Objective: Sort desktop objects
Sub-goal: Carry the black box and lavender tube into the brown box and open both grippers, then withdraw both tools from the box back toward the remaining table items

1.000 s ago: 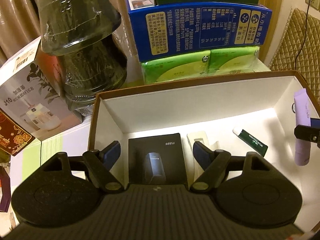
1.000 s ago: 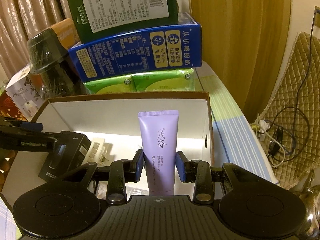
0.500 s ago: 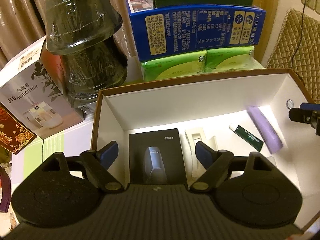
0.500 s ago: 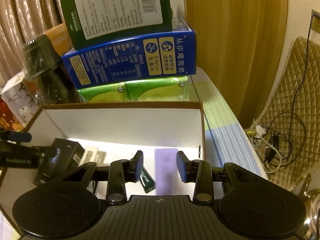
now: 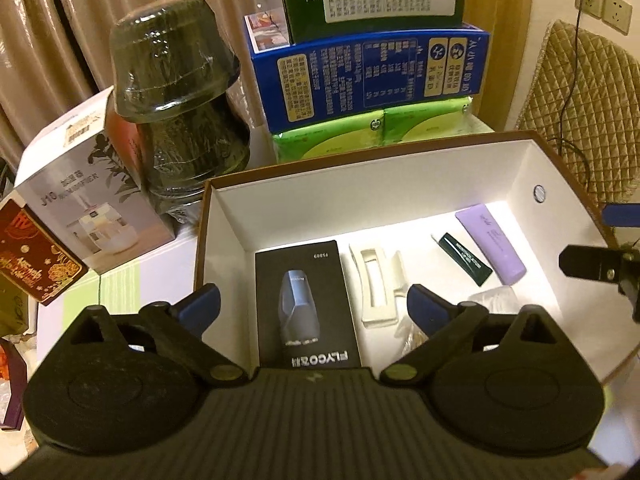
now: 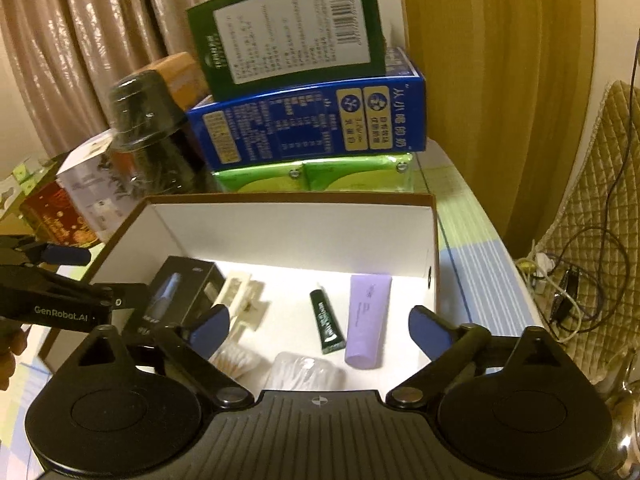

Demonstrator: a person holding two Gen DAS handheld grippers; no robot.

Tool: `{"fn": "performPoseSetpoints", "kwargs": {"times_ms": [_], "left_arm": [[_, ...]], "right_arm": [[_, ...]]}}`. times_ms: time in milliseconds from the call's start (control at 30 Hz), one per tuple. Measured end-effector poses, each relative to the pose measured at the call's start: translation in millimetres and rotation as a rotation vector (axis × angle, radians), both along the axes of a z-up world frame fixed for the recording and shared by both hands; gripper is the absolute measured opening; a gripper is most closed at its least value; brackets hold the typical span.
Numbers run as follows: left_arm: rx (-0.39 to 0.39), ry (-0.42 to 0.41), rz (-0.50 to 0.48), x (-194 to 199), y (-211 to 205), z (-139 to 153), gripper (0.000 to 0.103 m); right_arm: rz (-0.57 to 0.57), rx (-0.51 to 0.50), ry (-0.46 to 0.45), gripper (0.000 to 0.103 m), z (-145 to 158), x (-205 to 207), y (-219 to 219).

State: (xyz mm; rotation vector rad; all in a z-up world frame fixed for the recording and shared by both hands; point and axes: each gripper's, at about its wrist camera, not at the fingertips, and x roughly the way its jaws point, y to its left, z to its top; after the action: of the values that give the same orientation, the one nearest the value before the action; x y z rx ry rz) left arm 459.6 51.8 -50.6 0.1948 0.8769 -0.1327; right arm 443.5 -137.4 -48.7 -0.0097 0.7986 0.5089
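Both grippers hang over the open box (image 6: 434, 248) with their jaws spread wide and nothing between them; each pair has just been opening. The right gripper (image 6: 319, 330) sits above the purple tube (image 6: 368, 320), which lies flat on the box floor near the right wall, its long axis running away from the gripper, cap end nearest. Just beside it on the left lies the green tube (image 6: 327, 324), roughly parallel. The left gripper (image 5: 313, 309) hovers over the black carton (image 5: 306, 304) at the box's left end, with the white clip (image 5: 374, 284) just to its right. Everything in view already lies inside the box (no loose item shows on the table nearby), so the next pick probably lies outside these views. Which hand is nearer cannot be told.
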Motion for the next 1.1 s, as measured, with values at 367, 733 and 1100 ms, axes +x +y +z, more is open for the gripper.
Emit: {"fn": "performPoseSetpoints", "kwargs": {"times_ms": [367, 733, 1100], "left_arm": [[-0.004, -0.024, 0.030, -45, 3, 26, 0.101], [-0.037, -0.041, 0.064, -93, 10, 47, 0.102], [-0.064, -0.038, 0.089, -150, 14, 51, 0.102]], "right_arm": [[-0.003, 0.005, -0.008, 0.101, 16, -41, -5], [-0.001, -0.010, -0.011, 0.101, 29, -83, -6], [0.035, -0.001, 0.004, 0.101, 37, -137, -16]]}}
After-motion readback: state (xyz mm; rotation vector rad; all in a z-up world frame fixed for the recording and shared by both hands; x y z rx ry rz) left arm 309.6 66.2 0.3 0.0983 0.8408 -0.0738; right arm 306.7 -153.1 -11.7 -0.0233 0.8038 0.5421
